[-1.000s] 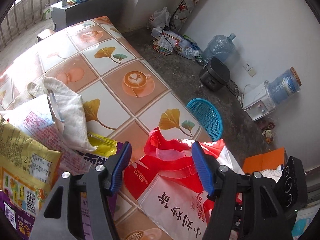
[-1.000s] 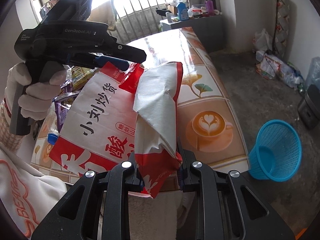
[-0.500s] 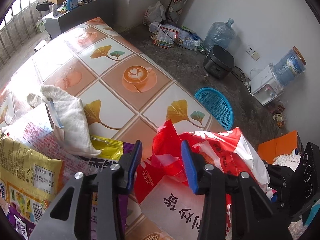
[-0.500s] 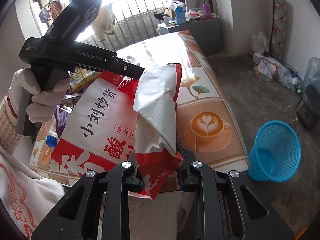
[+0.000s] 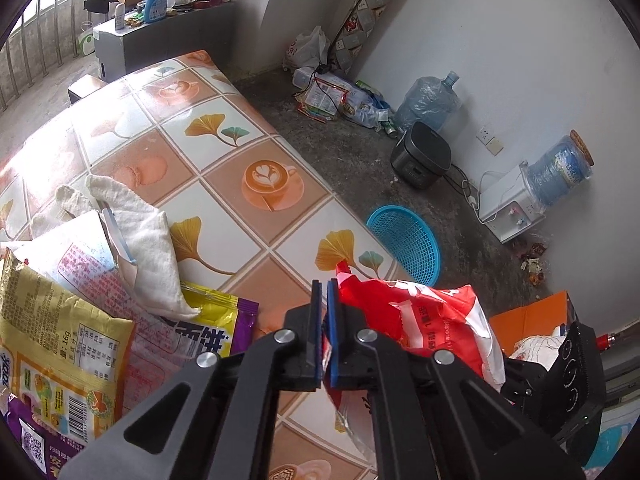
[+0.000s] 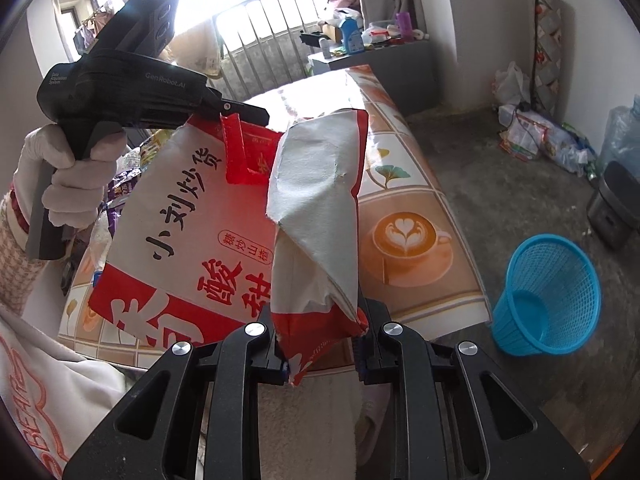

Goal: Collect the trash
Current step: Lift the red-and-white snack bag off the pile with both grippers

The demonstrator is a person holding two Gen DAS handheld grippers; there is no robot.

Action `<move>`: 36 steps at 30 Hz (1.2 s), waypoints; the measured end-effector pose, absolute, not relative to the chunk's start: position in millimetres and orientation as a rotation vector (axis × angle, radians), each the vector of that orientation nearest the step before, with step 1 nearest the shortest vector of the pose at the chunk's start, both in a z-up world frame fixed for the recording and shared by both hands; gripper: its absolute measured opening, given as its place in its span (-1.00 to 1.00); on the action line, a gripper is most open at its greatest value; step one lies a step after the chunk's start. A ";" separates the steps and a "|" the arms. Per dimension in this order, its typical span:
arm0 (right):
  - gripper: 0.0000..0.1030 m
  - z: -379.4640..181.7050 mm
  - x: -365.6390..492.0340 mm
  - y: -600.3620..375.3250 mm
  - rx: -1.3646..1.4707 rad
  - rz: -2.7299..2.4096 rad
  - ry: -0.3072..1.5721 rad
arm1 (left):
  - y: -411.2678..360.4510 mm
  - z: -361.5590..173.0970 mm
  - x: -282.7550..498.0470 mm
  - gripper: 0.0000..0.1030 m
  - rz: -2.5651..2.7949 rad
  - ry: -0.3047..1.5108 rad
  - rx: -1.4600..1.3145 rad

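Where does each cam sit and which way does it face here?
Left wrist: on the left tongs, looking along them across the tiled table toward the wall; their fingers pinch the red-and-white bag.
Right wrist: on the right tongs, facing the window bars; shows the bag gripped, the left tongs, the gloved left hand.
Shared: bag, table, blue basket.

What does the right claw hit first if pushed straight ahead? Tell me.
The right claw is already clamped on the red and white bag; beyond it, probably the tiled tablecloth, though depth is unclear.
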State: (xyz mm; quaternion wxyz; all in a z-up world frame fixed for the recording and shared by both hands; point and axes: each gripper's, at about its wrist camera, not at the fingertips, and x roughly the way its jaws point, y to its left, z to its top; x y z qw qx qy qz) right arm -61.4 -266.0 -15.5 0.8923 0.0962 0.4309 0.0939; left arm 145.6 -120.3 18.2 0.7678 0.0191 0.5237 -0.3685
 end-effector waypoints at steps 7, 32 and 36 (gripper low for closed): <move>-0.63 -14.8 -62.7 -266.6 0.217 0.190 0.890 | -102.7 18.7 156.9 -0.96 -0.814 1.193 -0.140; -0.65 -10.7 -59.4 -256.4 0.116 0.146 0.931 | -116.2 48.4 110.0 -0.36 -1.073 1.217 0.010; -0.65 -10.2 -58.3 -257.9 0.120 0.146 0.929 | -113.3 18.9 109.2 -0.21 -0.970 1.312 0.064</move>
